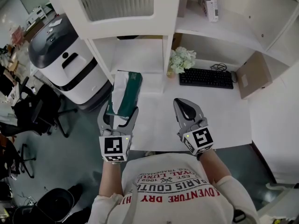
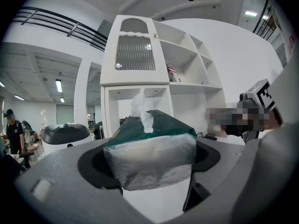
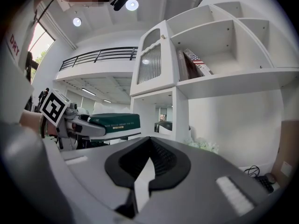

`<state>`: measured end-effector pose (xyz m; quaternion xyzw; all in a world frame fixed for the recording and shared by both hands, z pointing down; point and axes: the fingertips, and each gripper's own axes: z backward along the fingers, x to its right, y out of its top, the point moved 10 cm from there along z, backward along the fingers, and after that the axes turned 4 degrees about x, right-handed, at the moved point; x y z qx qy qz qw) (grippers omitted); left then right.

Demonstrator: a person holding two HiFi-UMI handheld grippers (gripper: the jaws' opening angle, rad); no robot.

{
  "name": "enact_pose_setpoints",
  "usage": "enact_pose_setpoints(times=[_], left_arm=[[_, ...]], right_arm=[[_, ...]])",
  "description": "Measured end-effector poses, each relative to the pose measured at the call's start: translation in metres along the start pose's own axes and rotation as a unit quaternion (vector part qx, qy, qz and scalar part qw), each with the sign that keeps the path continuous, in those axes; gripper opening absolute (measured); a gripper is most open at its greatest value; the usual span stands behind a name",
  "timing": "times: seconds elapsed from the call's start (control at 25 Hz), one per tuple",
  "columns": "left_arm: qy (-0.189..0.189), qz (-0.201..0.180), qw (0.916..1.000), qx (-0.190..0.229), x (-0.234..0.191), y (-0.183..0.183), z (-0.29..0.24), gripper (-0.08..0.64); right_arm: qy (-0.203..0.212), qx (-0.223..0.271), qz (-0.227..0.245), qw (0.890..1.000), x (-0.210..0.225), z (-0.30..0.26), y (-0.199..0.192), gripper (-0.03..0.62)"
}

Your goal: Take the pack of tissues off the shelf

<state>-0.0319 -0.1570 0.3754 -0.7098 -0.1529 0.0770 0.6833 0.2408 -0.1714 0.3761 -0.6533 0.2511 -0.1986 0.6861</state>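
White desk, white shelf unit, left tongs clamping tissue pack, right tongs closed

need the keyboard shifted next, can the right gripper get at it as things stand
Probably yes: the right gripper is empty, jaws together, over bare desk, and nothing lies between it and the keyboard ahead. It would need to open first.

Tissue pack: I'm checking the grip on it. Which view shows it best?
The left gripper view: the tissue pack fills the middle, clamped between the jaws. The head view shows it from above, near end gripped; the right gripper view shows its green side, far left.
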Motion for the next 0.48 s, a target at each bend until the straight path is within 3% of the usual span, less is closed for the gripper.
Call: enact_pose_setpoints(times=[0.48], left_arm=[[-0.005,-0.001,1.0000,0.002,0.004,0.007,-0.016,0.423]], right_arm=[[0.003,0.003,0.008,1.000,0.014,-0.006,0.004,-0.002]])
